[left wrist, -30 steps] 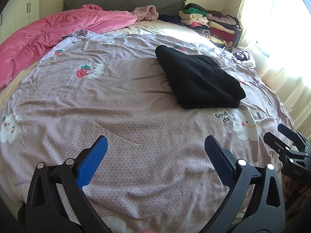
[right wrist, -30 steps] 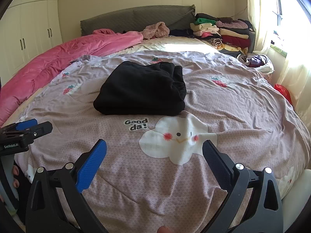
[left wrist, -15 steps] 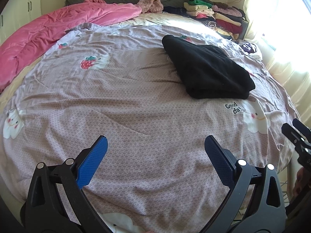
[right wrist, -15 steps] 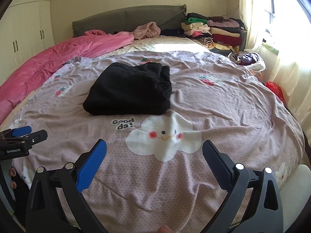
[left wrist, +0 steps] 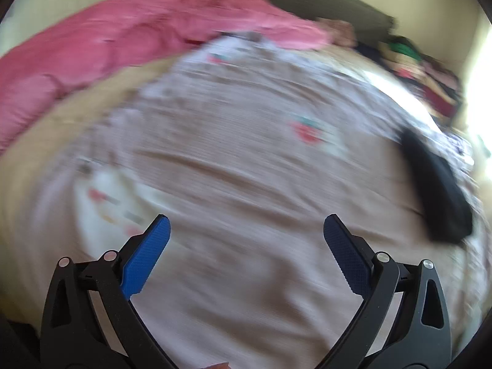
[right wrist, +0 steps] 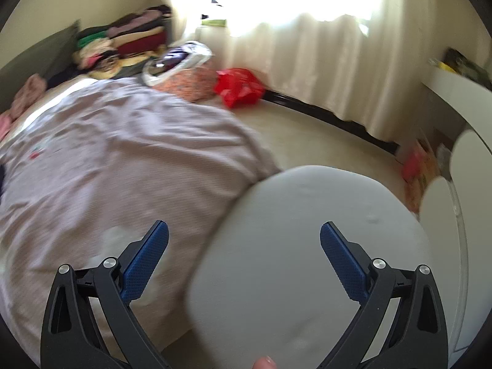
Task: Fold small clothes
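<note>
- Left tongs [left wrist: 246, 230] gape wide and empty above the mauve bedspread [left wrist: 246, 160].
- Folded black garment [left wrist: 436, 190] lies on it at three o'clock.
- Right tongs [right wrist: 244, 236] spread, gripping nothing, over the bed's corner.

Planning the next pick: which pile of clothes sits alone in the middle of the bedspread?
The black folded garment, lying by itself on the pale pink bedspread. The multicoloured stack is piled at the head of the bed.

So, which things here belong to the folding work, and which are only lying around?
For the job:
- folded black garment
- stack of folded clothes
- left gripper, open
- right gripper, open

Lying about:
- pink quilt
- red bag
- curtain
- bedspread
</note>
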Demonstrator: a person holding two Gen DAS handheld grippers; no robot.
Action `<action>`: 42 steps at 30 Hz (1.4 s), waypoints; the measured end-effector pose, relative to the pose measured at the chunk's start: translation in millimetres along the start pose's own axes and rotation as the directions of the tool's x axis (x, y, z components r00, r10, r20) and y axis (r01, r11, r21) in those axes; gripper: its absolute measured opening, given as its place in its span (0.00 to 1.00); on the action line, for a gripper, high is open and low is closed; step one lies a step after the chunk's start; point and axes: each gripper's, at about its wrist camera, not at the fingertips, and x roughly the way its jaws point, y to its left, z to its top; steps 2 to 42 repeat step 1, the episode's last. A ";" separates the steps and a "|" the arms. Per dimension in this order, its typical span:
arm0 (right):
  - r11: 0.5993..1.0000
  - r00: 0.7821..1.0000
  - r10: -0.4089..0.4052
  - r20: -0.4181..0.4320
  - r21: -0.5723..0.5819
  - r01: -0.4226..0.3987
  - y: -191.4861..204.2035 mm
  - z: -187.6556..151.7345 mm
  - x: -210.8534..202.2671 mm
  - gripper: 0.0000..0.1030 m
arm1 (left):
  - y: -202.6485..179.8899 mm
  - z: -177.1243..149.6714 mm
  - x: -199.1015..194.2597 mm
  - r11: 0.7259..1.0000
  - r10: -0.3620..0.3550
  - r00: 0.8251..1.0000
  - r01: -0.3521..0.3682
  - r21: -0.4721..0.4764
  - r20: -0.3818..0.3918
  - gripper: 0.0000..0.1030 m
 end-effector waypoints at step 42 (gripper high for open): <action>0.996 0.998 -0.056 -0.011 0.069 0.057 -25.3 6.2 16.0 0.95 | 29.6 15.0 11.1 0.997 0.073 0.997 -0.073 -0.024 0.005 0.91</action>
